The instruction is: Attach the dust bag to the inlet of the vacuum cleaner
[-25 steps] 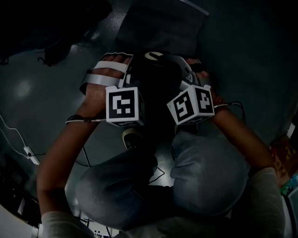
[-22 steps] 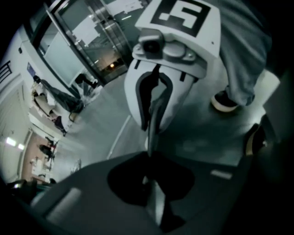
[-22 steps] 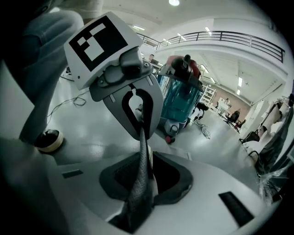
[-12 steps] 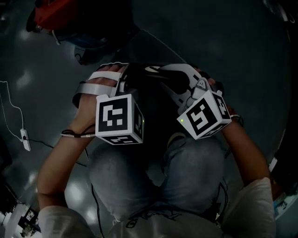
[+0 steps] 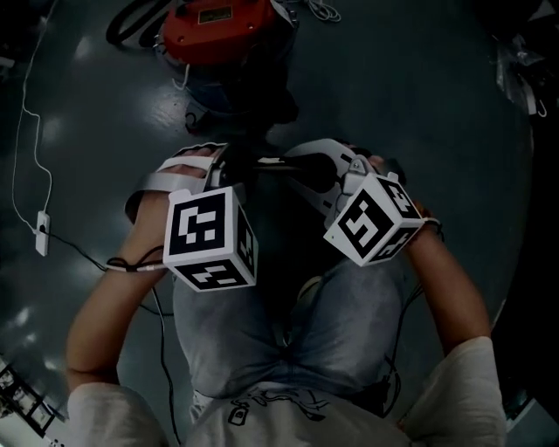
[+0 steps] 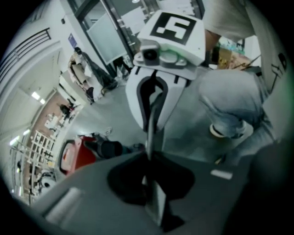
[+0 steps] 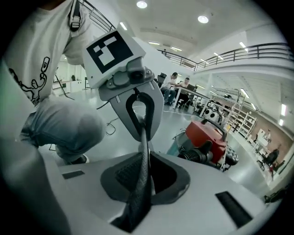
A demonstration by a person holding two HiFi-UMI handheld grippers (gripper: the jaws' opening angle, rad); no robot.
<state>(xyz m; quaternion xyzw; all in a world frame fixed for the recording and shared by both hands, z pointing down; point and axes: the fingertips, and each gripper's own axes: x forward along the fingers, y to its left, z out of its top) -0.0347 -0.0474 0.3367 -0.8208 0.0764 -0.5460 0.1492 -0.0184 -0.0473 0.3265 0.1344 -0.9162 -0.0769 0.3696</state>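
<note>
Holding the dark dust bag (image 7: 137, 202) above our knees, we have it stretched from one tool to the other, and we cannot see what is inside it. The left gripper (image 6: 149, 158) has its jaws pressed together on a thin edge of the bag. The right gripper (image 7: 143, 167) has just been closing its jaws and pinches a dark woven fold of it. Farther off, the red vacuum cleaner (image 5: 223, 26) stands on the grey floor (image 5: 419, 96), well apart from the bag.

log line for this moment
left gripper shut on dust bag | right gripper jaws just closed further on dust bag | vacuum cleaner ahead on floor
</note>
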